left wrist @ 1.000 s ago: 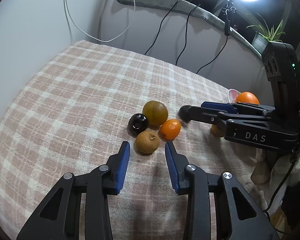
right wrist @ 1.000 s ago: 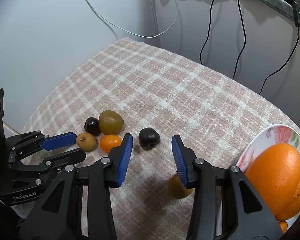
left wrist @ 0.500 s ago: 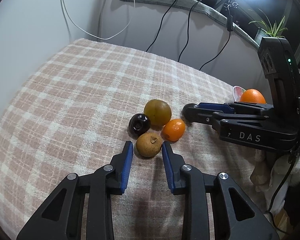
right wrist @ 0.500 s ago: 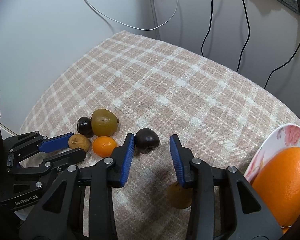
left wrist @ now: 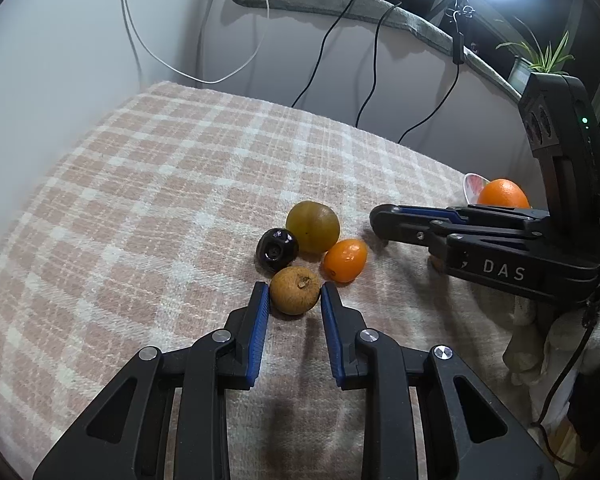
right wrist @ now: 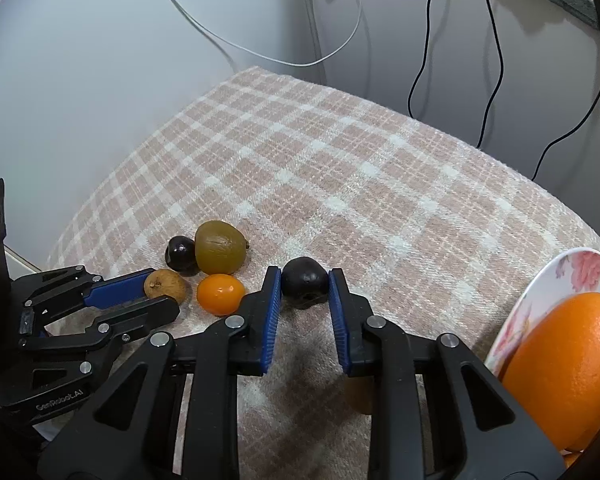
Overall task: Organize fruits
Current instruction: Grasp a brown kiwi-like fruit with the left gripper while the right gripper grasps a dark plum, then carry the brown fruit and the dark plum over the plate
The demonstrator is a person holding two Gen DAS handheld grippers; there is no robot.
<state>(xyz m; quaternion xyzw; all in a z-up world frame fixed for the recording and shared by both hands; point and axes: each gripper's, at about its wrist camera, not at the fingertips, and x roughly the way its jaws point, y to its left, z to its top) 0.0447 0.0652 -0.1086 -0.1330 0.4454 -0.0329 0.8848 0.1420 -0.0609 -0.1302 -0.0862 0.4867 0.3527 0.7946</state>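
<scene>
Fruits sit between both your grippers: your left gripper (left wrist: 293,294) pinches the brown fruit (left wrist: 295,290), your right gripper (right wrist: 305,286) the dark plum (right wrist: 304,288); the plate (right wrist: 540,296) lies rightward, nearer your right.

At the centre of the left wrist frame we see a matte brown round fruit (left wrist: 294,290), a glossy dark fruit (left wrist: 277,249), a green-brown fruit (left wrist: 312,226) and a small orange one (left wrist: 345,260), clustered together on the checked cloth. In the right wrist frame a second dark fruit (right wrist: 304,288) lies apart just right of them, and at lower right a big orange (right wrist: 568,368) rests on the floral plate (right wrist: 560,280).
</scene>
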